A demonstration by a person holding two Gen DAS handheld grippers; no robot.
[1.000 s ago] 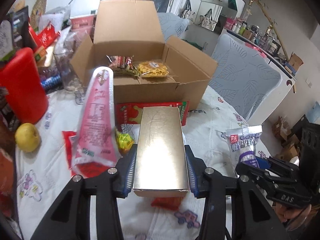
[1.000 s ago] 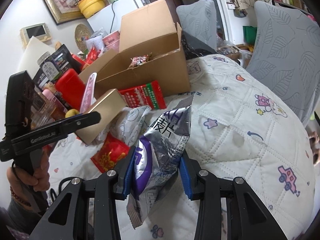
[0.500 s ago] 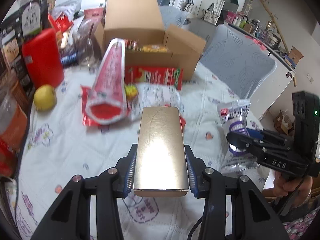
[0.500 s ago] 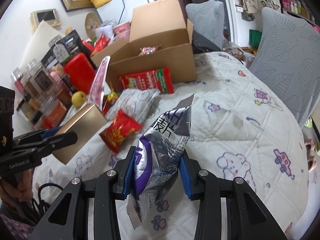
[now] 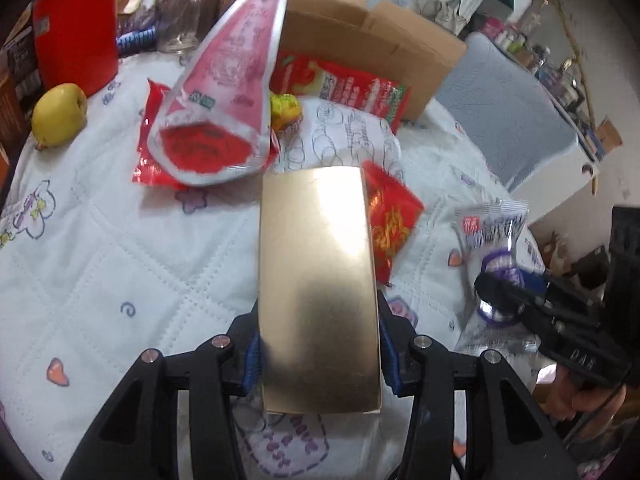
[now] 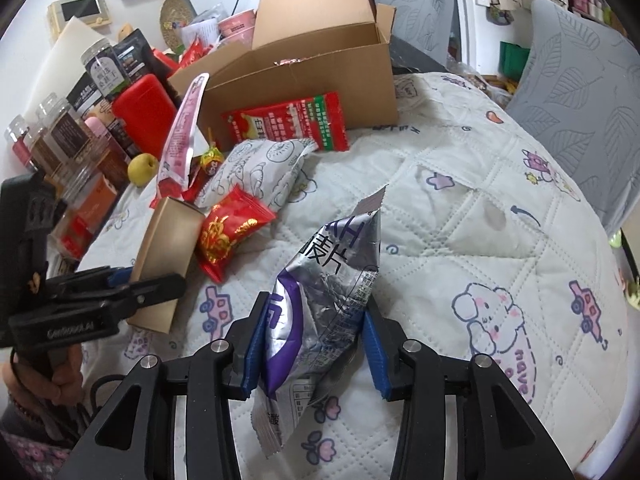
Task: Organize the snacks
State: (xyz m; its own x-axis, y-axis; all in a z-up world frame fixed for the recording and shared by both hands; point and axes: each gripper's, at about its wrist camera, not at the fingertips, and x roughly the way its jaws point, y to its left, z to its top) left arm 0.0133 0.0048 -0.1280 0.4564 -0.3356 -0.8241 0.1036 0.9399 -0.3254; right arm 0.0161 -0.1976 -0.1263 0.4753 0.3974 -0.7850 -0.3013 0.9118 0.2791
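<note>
gold box (image 5: 316, 280) lowered, left gripper (image 5: 318, 356) clamped; right gripper (image 6: 316, 344) loosening around silver-purple packet (image 6: 320, 292).

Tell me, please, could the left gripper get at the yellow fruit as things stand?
Probably not yet: the left gripper is shut on the gold box, so its jaws are full, though the yellow fruit sits uncovered.

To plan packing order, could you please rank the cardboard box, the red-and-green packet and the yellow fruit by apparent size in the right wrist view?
1. cardboard box
2. red-and-green packet
3. yellow fruit
</note>
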